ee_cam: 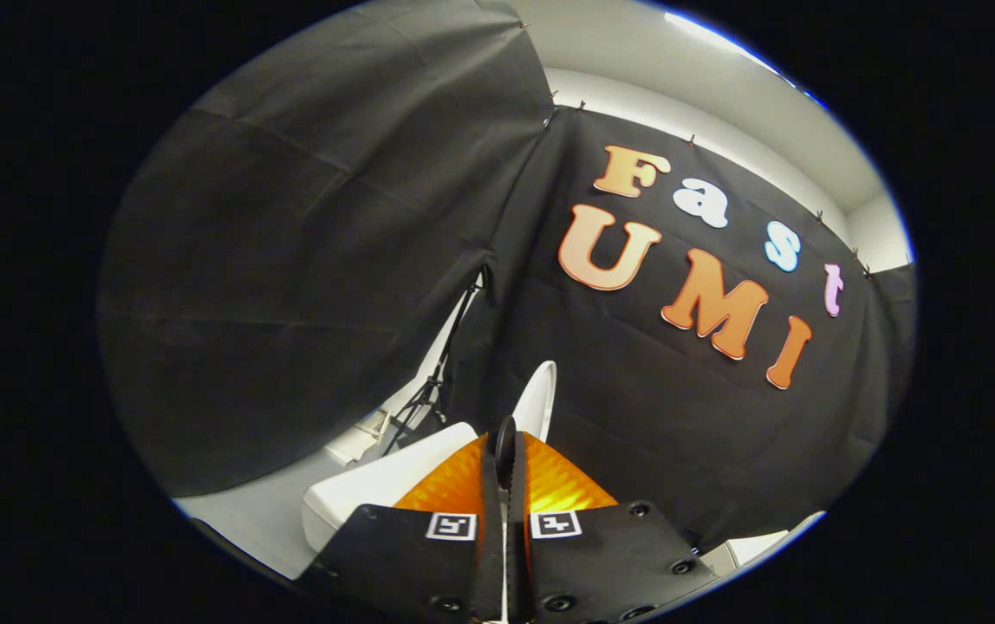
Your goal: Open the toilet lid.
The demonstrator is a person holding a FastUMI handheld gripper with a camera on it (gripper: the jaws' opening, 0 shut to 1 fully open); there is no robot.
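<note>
The gripper [504, 446] sits with its two fingers pressed together, only a hairline seam between them and nothing caught in that seam; each finger mount carries a small square marker [451, 525] near the seam. Just past the fingertips, at about twelve o'clock from them and leaning slightly toward one o'clock, the toilet lid [539, 400] stands raised and nearly upright, seen edge-on as a slim white blade rising in front of the black cloth. Whether the fingertips touch its lower edge cannot be told, since the fingers hide the place where they would meet. At about ten o'clock from the fingertips, a white, rounded, box-like part of the toilet [376, 485] lies low beside the left finger, partly hidden behind the mount; which part it is cannot be made out. Further out at eleven o'clock a thin dark stand [445, 360] leans up along the gap where two sheets of the booth's black cloth wall [307, 260] meet, and pale floor [246, 516] shows at nine o'clock below the left sheet. High at one o'clock a white wall and ceiling [636, 69] rise above the cloth.
</note>
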